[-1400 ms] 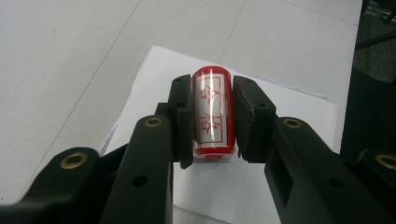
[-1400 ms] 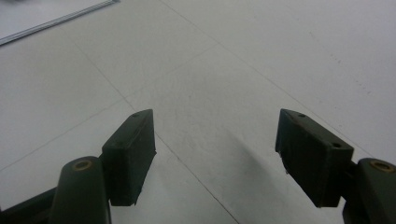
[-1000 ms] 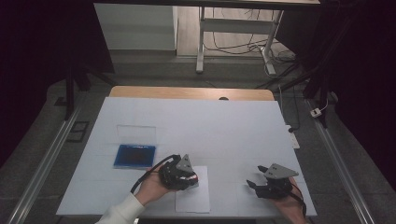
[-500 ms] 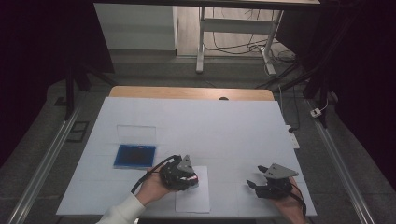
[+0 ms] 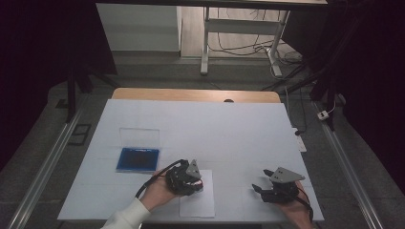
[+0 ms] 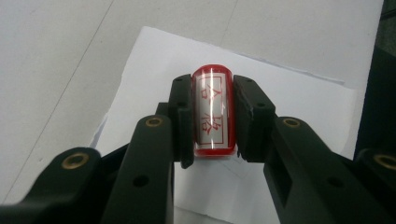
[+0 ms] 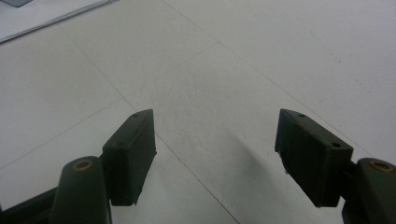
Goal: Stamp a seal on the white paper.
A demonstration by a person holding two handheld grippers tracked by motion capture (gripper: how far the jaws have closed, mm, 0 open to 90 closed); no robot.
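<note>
My left gripper point(image 6: 213, 119) is shut on a red stamp point(image 6: 213, 112) whose white label bears red characters. It holds the stamp over a white sheet of paper point(image 6: 289, 93). From above, the left gripper point(image 5: 198, 183) sits at the top of the paper sheet point(image 5: 198, 205) near the table's front edge, and a bit of the red stamp point(image 5: 199, 186) shows under it. My right gripper point(image 5: 260, 191) rests to the right by the front edge, and in its own view the right gripper point(image 7: 215, 154) stands open with bare white tabletop between its jaws.
A blue ink pad point(image 5: 137, 159) lies left of the left gripper with its clear lid point(image 5: 139, 137) open behind it. The white table cover point(image 5: 215, 129) stretches back to a wooden edge point(image 5: 196, 95). Floor rails and cables lie beyond.
</note>
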